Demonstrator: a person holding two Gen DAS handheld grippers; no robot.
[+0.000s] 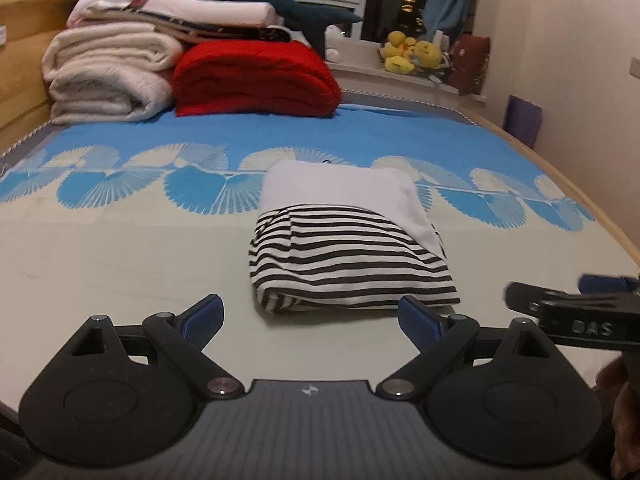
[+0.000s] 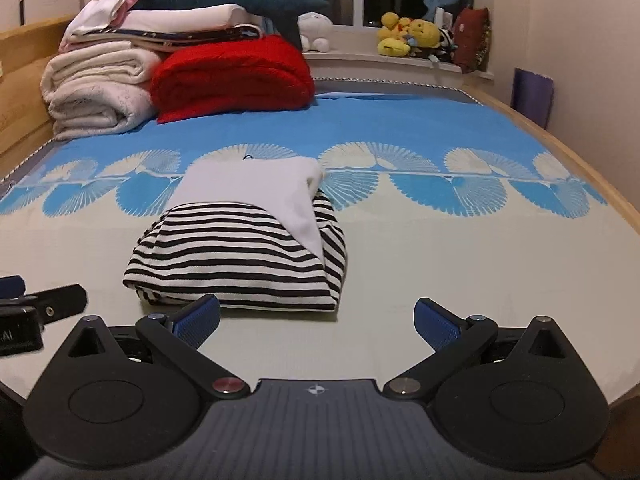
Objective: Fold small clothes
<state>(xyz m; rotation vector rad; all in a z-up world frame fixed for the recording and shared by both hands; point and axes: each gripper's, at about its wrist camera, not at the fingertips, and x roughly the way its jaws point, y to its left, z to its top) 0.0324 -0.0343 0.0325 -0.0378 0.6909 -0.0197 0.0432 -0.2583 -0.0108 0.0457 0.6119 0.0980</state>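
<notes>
Blue-and-cream fan-print bed sheet (image 1: 120,248) under both grippers; folded black-and-white striped cotton garment with white panel (image 1: 344,256) lies just ahead of left gripper (image 1: 310,320), ahead-left of right gripper (image 2: 316,322); both jaws spread wide, holding nothing

So the small black-and-white striped cotton garment (image 1: 352,264) is folded into a compact, roughly rectangular bundle, lying flat on the pale cream part of the bedsheet (image 1: 120,264), just in front of the blue fan-pattern band. The stripes run across it sideways. A plain white fabric panel (image 1: 340,188) covers the far half and drapes down diagonally along its right side, so only the near half shows stripes. The near edge is a thick rounded fold with layers stacked underneath. It's a bit puffy, not pressed crisp, with a few soft creases on the left.
</notes>
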